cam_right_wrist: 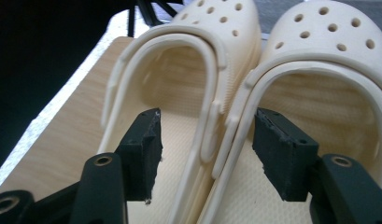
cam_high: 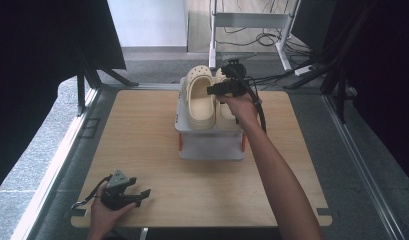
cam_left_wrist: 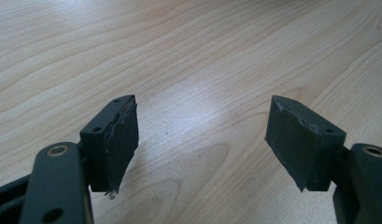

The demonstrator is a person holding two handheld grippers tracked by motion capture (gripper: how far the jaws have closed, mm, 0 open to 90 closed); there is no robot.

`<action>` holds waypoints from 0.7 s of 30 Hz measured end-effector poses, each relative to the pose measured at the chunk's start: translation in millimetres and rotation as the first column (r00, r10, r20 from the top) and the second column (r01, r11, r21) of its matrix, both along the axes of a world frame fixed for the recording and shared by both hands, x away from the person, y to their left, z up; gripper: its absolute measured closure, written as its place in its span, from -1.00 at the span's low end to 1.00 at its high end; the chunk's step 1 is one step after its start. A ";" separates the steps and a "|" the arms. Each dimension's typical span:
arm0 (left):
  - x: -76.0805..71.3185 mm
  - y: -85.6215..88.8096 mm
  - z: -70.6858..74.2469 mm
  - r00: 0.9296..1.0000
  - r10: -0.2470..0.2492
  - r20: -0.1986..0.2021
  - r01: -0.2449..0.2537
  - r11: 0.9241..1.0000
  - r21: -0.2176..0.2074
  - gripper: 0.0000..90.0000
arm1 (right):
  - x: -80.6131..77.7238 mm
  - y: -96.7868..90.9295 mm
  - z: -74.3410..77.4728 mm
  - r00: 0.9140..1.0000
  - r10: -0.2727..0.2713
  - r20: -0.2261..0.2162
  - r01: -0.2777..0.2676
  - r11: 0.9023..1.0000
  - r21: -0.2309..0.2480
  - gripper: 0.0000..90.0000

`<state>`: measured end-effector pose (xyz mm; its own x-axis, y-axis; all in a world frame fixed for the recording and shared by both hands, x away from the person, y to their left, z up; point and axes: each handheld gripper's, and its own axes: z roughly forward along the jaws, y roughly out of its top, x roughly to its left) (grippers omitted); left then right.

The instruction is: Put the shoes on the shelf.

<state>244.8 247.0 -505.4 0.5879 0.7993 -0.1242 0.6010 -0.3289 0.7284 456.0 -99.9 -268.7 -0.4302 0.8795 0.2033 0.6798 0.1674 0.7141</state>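
Both clogs [cam_high: 200, 100] sit paired on the little white rack [cam_high: 211, 145], so the right gripper [cam_right_wrist: 205, 140] hangs released, straddling their touching sides. The left gripper [cam_left_wrist: 200, 140] idles wide open on the table [cam_high: 142, 150], holding nothing.

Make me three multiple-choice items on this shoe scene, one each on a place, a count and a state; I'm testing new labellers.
1. Where do the clogs sit?
A. on top of the white rack
B. flat on the table, beside the rack
C. on the floor

2. How many clogs are there?
A. one
B. two
C. four

3. How do the jaws of the right gripper stand?
A. clamped on one clog's strap
B. shut tight with nothing between
C. open, the clogs' adjoining sides between them

Answers:
1. A, since the high view shows the pair atop the rack in the middle of the table.
2. B, since two cream clogs lie side by side in the high view and the right gripper view.
3. C, since the right gripper view shows both pads clear of the clogs, one inside each.
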 end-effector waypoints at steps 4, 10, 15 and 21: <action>-0.8 -1.1 -1.2 1.000 -0.002 -0.002 0.002 1.000 0.008 -0.42 | -11.3 -5.8 1.6 0.997 0.078 0.027 -0.078 0.997 0.001 0.01; -3.2 -0.6 -0.4 1.000 -0.003 0.003 0.003 1.000 -0.001 -0.42 | -32.4 -12.5 -2.0 0.973 0.213 0.085 -0.212 0.977 -0.032 0.02; -2.6 -1.2 -0.8 1.000 -0.003 -0.001 0.003 1.000 0.001 -0.42 | -43.0 -20.7 -11.4 0.950 0.290 0.115 -0.290 0.957 -0.021 0.06; -2.8 -1.0 -0.7 1.000 -0.001 0.005 0.001 1.000 0.002 -0.42 | -55.7 -29.6 -23.3 0.935 0.328 0.136 -0.331 0.944 0.000 0.06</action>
